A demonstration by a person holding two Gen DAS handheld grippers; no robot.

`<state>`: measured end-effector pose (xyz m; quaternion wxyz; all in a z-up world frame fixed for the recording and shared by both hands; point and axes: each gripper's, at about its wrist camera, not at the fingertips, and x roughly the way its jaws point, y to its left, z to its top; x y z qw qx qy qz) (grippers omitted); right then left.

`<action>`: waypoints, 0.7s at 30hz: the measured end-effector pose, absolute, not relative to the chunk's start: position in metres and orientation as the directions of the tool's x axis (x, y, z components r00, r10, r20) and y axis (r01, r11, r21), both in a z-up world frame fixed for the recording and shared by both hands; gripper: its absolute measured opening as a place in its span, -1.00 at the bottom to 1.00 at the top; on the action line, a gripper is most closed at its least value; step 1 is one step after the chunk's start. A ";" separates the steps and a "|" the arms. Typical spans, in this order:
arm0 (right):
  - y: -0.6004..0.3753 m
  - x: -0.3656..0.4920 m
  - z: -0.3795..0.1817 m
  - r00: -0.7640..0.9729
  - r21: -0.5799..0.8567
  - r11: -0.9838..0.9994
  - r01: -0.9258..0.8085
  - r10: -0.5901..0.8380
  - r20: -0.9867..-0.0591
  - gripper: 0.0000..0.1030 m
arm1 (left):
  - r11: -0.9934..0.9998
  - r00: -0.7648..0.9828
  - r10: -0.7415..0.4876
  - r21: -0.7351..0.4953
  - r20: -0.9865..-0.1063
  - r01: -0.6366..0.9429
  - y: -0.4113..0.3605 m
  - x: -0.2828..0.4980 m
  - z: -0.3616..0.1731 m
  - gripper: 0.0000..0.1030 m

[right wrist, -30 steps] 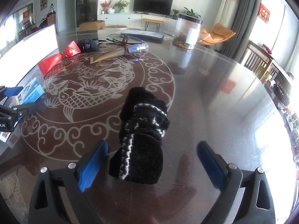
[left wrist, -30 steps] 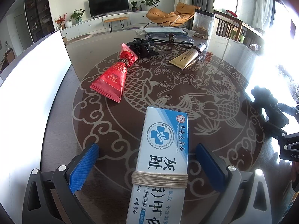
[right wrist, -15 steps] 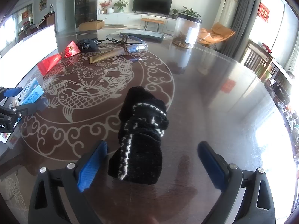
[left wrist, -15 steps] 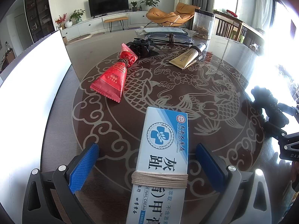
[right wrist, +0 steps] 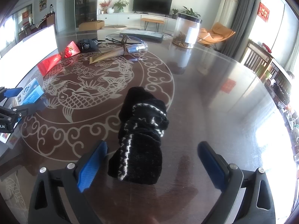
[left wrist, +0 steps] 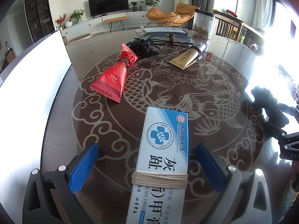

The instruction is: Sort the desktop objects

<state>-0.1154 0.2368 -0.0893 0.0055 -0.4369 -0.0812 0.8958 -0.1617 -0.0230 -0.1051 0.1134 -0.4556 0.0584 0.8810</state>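
Observation:
My left gripper (left wrist: pixel 147 165) is open, its blue pads on either side of a white and blue cream box (left wrist: pixel 164 156) tied with twine, not touching it. My right gripper (right wrist: pixel 152 160) is open around a rolled black sock with white stitching (right wrist: pixel 142 140) lying on the table. Farther back lie a red packet (left wrist: pixel 114 76), a gold tube (left wrist: pixel 185 58), a black clip (left wrist: pixel 140 46) and clear glasses (left wrist: pixel 170 37). The left gripper and box also show in the right wrist view (right wrist: pixel 28 95).
The dark round table (right wrist: pixel 214 97) has a fish pattern. A white board (left wrist: pixel 31 85) runs along the left side. A clear jar (right wrist: pixel 187 30) stands at the back. The right gripper shows at the left view's right edge (left wrist: pixel 276 119).

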 end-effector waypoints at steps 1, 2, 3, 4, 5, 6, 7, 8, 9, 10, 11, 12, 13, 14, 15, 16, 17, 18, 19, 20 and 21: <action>0.237 -0.116 -0.089 -0.618 -0.149 -0.987 0.061 0.080 -0.782 0.90 | -0.967 -0.559 0.147 0.000 -0.816 -0.253 -0.023 -0.162 -0.105 1.00; 0.237 -0.115 -0.089 -0.618 -0.149 -0.987 0.060 0.080 -0.782 0.90 | -0.967 -0.559 0.147 0.000 -0.816 -0.253 -0.023 -0.162 -0.105 1.00; 0.237 -0.115 -0.089 -0.618 -0.149 -0.987 0.060 0.080 -0.782 0.90 | -0.967 -0.559 0.147 0.000 -0.816 -0.253 -0.023 -0.162 -0.105 1.00; 0.237 -0.115 -0.089 -0.618 -0.149 -0.987 0.060 0.080 -0.782 0.91 | -0.967 -0.559 0.147 0.000 -0.816 -0.253 -0.023 -0.162 -0.105 1.00; 0.238 -0.115 -0.089 -0.618 -0.149 -0.987 0.061 0.080 -0.782 0.91 | -0.967 -0.559 0.147 0.000 -0.816 -0.253 -0.023 -0.162 -0.105 1.00; 0.238 -0.115 -0.089 -0.618 -0.148 -0.987 0.061 0.080 -0.782 0.91 | -0.967 -0.559 0.147 0.000 -0.816 -0.253 -0.023 -0.162 -0.105 1.00; 0.238 -0.115 -0.089 -0.618 -0.148 -0.987 0.061 0.079 -0.782 0.91 | -0.967 -0.559 0.147 0.000 -0.816 -0.253 -0.023 -0.162 -0.105 1.00; 0.238 -0.116 -0.089 -0.617 -0.147 -0.987 0.060 0.079 -0.783 0.91 | -0.967 -0.559 0.147 0.000 -0.816 -0.253 -0.023 -0.163 -0.105 1.00; 0.238 -0.116 -0.089 -0.617 -0.146 -0.988 0.060 0.078 -0.783 0.91 | -0.967 -0.559 0.147 0.000 -0.816 -0.253 -0.023 -0.162 -0.105 1.00; 0.238 -0.116 -0.090 -0.616 -0.145 -0.988 0.060 0.078 -0.784 0.91 | -0.967 -0.559 0.147 0.000 -0.816 -0.253 -0.023 -0.162 -0.105 1.00; 0.238 -0.116 -0.090 -0.617 -0.146 -0.988 0.060 0.078 -0.783 0.91 | -0.967 -0.559 0.147 0.000 -0.816 -0.253 -0.023 -0.163 -0.105 1.00; 0.238 -0.116 -0.090 -0.617 -0.146 -0.987 0.060 0.079 -0.783 0.91 | -0.967 -0.559 0.147 0.000 -0.816 -0.253 -0.023 -0.162 -0.105 1.00; 0.238 -0.116 -0.090 -0.617 -0.146 -0.987 0.060 0.079 -0.783 0.91 | -0.967 -0.559 0.147 0.000 -0.816 -0.253 -0.023 -0.161 -0.105 1.00; 0.238 -0.116 -0.090 -0.617 -0.146 -0.987 0.059 0.079 -0.783 0.91 | -0.967 -0.559 0.147 0.000 -0.816 -0.253 -0.023 -0.162 -0.105 1.00; 0.238 -0.116 -0.090 -0.617 -0.146 -0.988 0.060 0.078 -0.783 0.91 | -0.967 -0.559 0.147 0.000 -0.816 -0.253 -0.023 -0.162 -0.105 1.00; 0.238 -0.116 -0.090 -0.616 -0.145 -0.988 0.060 0.078 -0.784 0.91 | -0.967 -0.559 0.147 0.000 -0.816 -0.253 -0.023 -0.161 -0.105 1.00; 0.238 -0.116 -0.090 -0.616 -0.144 -0.988 0.059 0.078 -0.784 0.91 | -0.967 -0.559 0.147 0.000 -0.816 -0.253 -0.023 -0.162 -0.105 1.00; 0.238 -0.116 -0.090 -0.616 -0.145 -0.988 0.060 0.078 -0.784 0.91 | -0.967 -0.559 0.147 0.000 -0.816 -0.253 -0.023 -0.162 -0.105 1.00; 0.238 -0.116 -0.090 -0.617 -0.145 -0.988 0.060 0.078 -0.783 0.91 | -0.967 -0.559 0.147 0.000 -0.816 -0.253 -0.023 -0.162 -0.105 1.00; 0.238 -0.116 -0.090 -0.617 -0.146 -0.988 0.060 0.078 -0.783 0.91 | -0.967 -0.559 0.147 0.000 -0.816 -0.253 -0.023 -0.163 -0.105 1.00; 0.238 -0.116 -0.090 -0.617 -0.146 -0.988 0.060 0.078 -0.783 0.91 | -0.967 -0.559 0.147 0.000 -0.816 -0.253 -0.023 -0.162 -0.105 1.00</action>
